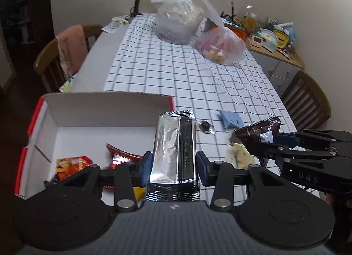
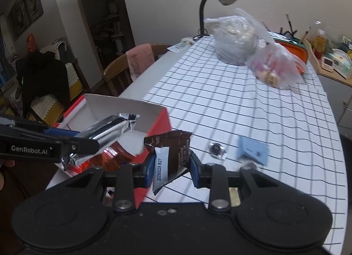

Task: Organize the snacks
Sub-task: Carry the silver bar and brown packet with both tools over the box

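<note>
Two snacks are in the air at once: the left gripper [image 1: 173, 167] is clamped across a silver foil packet [image 1: 175, 147], and the right gripper [image 2: 170, 167] is pinched tight on a thin brown wrapper [image 2: 173, 151]. Both hang near the open white box [image 1: 105, 110] with red outer walls, at the near corner of the counter [image 1: 176, 68], where orange and red packets [image 1: 72, 164] already lie. The step in hand looks like dropping both into that box. To do it well, carry each packet fully past the box wall before letting go, lower it close to the floor, and release one at a time so the grippers don't knock together. A blue sachet [image 2: 253, 151] and a small clear-wrapped sweet [image 2: 216, 149] wait on the checked cloth
</note>
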Tool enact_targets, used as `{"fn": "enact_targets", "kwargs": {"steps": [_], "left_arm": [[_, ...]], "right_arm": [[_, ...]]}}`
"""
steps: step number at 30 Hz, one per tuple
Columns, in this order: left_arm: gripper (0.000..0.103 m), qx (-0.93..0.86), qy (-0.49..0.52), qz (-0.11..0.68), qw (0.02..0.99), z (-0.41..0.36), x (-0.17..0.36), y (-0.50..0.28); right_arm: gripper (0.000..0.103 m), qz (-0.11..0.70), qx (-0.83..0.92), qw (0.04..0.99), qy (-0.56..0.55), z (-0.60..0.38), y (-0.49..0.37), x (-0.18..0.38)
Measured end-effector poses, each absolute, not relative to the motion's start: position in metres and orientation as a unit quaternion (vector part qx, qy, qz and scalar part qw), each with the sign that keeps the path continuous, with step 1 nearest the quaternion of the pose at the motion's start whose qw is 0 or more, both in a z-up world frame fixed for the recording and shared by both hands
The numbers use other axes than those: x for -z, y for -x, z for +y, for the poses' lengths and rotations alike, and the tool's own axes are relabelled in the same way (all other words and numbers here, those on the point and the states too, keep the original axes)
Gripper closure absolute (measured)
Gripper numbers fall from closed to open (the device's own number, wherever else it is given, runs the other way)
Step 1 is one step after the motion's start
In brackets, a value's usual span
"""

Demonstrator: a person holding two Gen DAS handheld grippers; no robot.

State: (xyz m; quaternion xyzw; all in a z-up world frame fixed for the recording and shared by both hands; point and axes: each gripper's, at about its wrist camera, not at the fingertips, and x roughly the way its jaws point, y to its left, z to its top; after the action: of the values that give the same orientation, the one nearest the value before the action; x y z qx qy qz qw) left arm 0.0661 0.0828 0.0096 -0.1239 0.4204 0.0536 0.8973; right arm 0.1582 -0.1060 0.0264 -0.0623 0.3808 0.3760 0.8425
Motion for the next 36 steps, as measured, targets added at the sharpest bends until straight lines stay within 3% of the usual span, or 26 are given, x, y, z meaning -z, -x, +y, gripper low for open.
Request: {"fn": "enact_targets", "kwargs": {"steps": [17,36], "left_arm": [[0.062,-0.109,0.118,0.438,0.884,0.199,0.021,-0.073],[0.062,-0.124,0.095,0.523,0.838,0.239,0.085,-0.100]], "right_arm": [[0.072,0.406,-0.372,0.828,0.104,0.014,-0.167,0.004],[0.072,0.452,-0.365,0.795,0.173,0.084,-0.170,0.057]]}}
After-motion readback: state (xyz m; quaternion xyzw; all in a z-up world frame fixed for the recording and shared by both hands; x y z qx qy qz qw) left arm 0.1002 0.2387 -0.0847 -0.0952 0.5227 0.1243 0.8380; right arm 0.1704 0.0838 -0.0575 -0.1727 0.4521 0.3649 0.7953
